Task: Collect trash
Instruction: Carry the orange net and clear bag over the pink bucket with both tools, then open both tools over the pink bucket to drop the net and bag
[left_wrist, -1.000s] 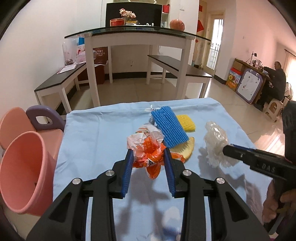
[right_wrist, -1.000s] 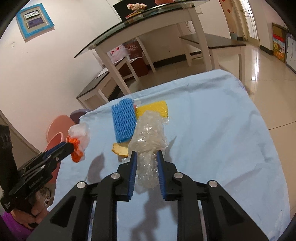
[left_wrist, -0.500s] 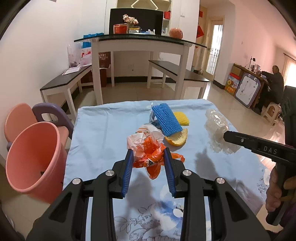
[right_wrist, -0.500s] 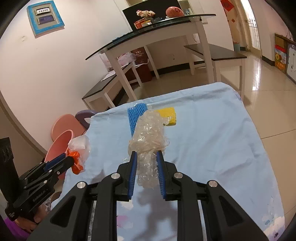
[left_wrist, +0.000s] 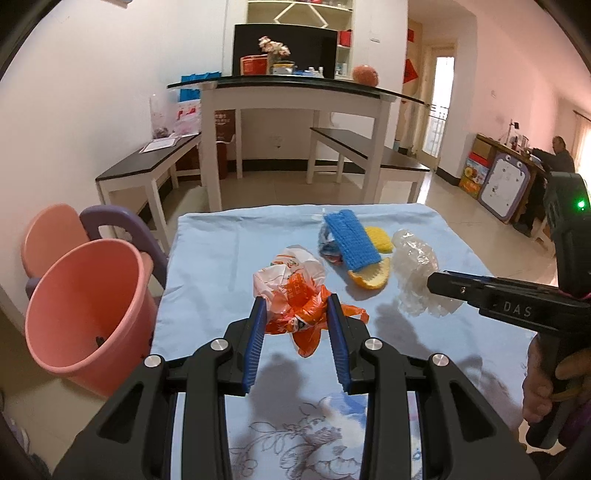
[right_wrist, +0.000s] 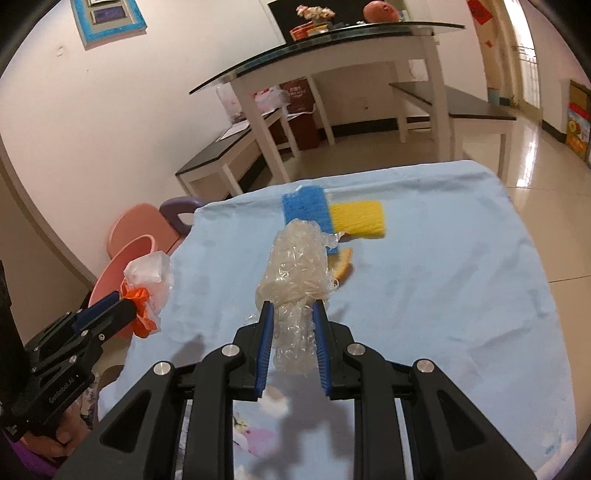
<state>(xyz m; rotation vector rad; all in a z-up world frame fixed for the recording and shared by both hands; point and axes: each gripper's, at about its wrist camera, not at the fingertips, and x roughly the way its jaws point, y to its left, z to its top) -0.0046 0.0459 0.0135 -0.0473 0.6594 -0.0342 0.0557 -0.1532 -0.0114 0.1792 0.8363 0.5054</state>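
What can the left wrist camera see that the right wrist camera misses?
Only the left wrist view shows the pink bucket's open inside and a seated person far off. Only the right wrist view shows the blue picture frame on the wall. Both show the orange-and-white bag, the clear plastic wrap, the blue foam net and the blue cloth.

Crumpled orange-white bag (left_wrist: 291, 291) and clear wrap wad (right_wrist: 295, 273) held aloft; blue foam net (left_wrist: 351, 240), yellow net (left_wrist: 378, 238), peel (left_wrist: 371, 275) on cloth.
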